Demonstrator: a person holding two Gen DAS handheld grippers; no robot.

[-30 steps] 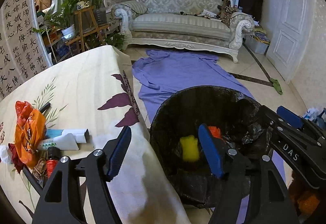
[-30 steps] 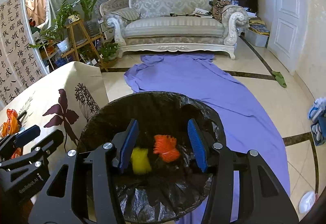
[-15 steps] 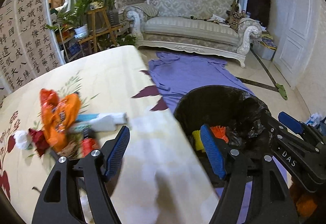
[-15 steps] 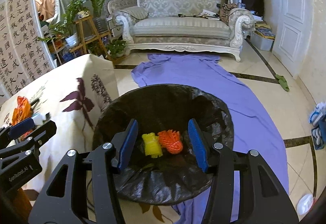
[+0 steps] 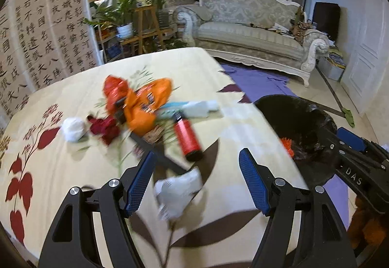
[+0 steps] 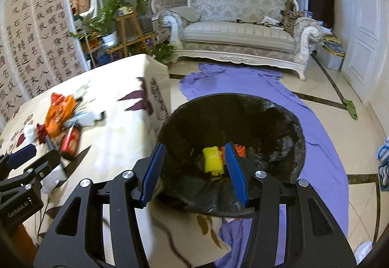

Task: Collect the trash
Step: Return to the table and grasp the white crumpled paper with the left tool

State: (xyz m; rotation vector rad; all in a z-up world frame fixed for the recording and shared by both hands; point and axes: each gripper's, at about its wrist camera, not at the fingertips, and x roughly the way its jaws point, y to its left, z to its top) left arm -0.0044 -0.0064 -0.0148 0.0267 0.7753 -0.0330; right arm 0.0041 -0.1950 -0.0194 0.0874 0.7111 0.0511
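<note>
On the cream floral tablecloth (image 5: pixel 73 195) lies a pile of trash: an orange wrapper (image 5: pixel 143 102), a red can (image 5: pixel 188 136) on its side, a white-and-blue tube (image 5: pixel 194 106), a dark red scrap (image 5: pixel 104 126) and a white paper ball (image 5: pixel 73 128). A crumpled white tissue (image 5: pixel 178 191) lies nearest, just under my left gripper (image 5: pixel 196 156), which hangs open and empty above the table. My right gripper (image 6: pixel 194 147) is open and empty over the black-lined bin (image 6: pixel 231 102), which holds a yellow piece (image 6: pixel 212 161) and an orange piece (image 6: pixel 239 148).
The bin stands on the floor against the table's right edge, on a purple cloth (image 6: pixel 243 83). Behind are a pale sofa (image 6: pixel 238 34), a wooden plant stand (image 6: pixel 128 32), a calligraphy screen (image 5: pixel 36 32) at left and a white door (image 6: pixel 364 36) at right.
Both views have swung left, from the bin toward the table. The trash pile now sits in the middle of the left wrist view. Both grippers kept the same opening.
</note>
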